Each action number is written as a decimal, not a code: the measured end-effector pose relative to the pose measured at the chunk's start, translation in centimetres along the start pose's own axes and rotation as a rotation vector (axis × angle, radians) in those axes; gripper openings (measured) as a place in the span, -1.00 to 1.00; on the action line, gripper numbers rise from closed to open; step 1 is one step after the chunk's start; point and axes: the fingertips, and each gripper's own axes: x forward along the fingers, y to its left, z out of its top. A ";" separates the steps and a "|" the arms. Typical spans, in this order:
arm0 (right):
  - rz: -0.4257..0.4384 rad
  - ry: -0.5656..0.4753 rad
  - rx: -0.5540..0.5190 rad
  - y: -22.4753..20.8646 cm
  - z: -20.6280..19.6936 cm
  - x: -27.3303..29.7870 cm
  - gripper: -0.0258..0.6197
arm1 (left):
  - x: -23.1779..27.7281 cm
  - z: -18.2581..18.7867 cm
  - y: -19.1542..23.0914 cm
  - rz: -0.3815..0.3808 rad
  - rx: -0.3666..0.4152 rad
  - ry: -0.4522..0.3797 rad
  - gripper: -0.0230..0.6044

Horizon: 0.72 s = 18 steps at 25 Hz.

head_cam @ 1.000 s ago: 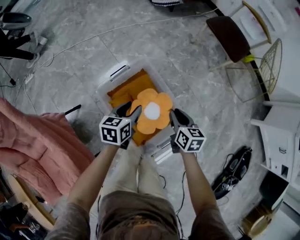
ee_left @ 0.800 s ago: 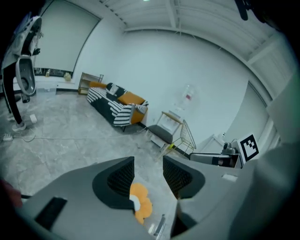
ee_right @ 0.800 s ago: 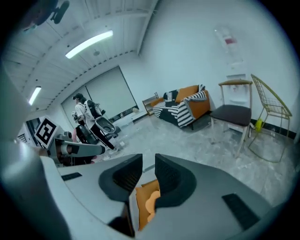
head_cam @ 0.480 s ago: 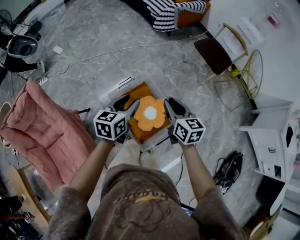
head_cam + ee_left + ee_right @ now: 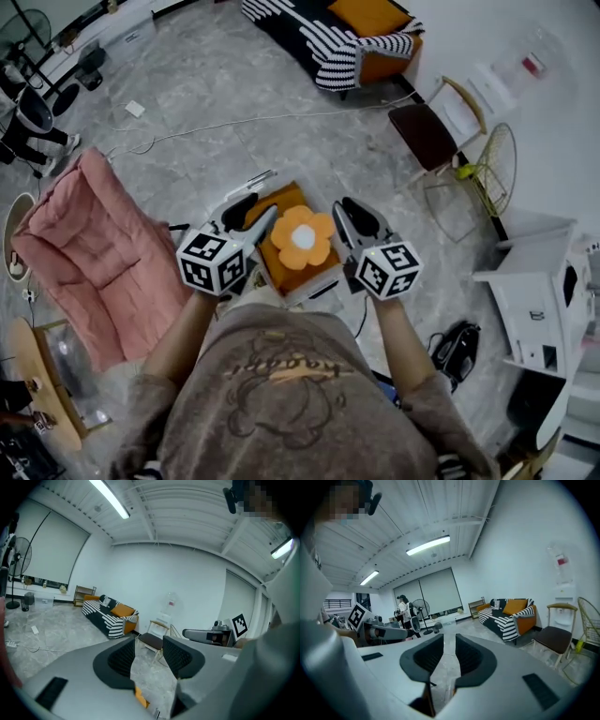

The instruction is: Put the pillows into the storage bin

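An orange flower-shaped pillow (image 5: 302, 238) with a white centre lies on top of an orange pillow (image 5: 281, 199) inside the clear storage bin (image 5: 246, 184) on the floor. Both grippers hover high above the bin, one at each side of the flower pillow in the head view. My left gripper (image 5: 251, 211) (image 5: 148, 651) is open, with only the floor showing between its jaws. My right gripper (image 5: 349, 208) (image 5: 449, 653) stands open by a narrow gap and holds nothing. Both point nearly level across the room.
A pink padded lounger (image 5: 84, 244) lies left of the bin. A black-and-white striped sofa (image 5: 328, 42) stands at the far side, and a dark-seated chair (image 5: 427, 131) and a wire chair (image 5: 502, 155) at the right. A white cabinet (image 5: 544, 300) stands at the right, and a cable (image 5: 234, 122) crosses the floor.
Both grippers have risen well up from the bin, empty. The head camera has also risen, so the bin looks smaller. The flower pillow stays in the bin.
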 end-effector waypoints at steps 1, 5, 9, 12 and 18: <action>0.001 -0.006 -0.011 0.4 0.4 -0.5 -0.71 | -0.9 0.4 0.0 0.004 0.000 -0.012 -0.34; -0.010 -0.041 -0.074 1.5 1.9 -1.9 -0.73 | -3.7 1.9 0.3 0.045 0.016 -0.073 -0.34; -0.033 -0.080 -0.092 2.2 2.3 -2.5 -0.78 | -4.8 1.9 0.4 0.070 0.032 -0.109 -0.36; -0.051 -0.112 -0.077 2.2 1.9 -3.2 -0.85 | -5.3 1.5 -0.1 0.055 0.035 -0.123 -0.66; -0.073 -0.112 -0.069 2.9 -1.2 -4.1 -0.92 | -5.7 -0.5 -0.6 0.055 0.034 -0.126 -0.91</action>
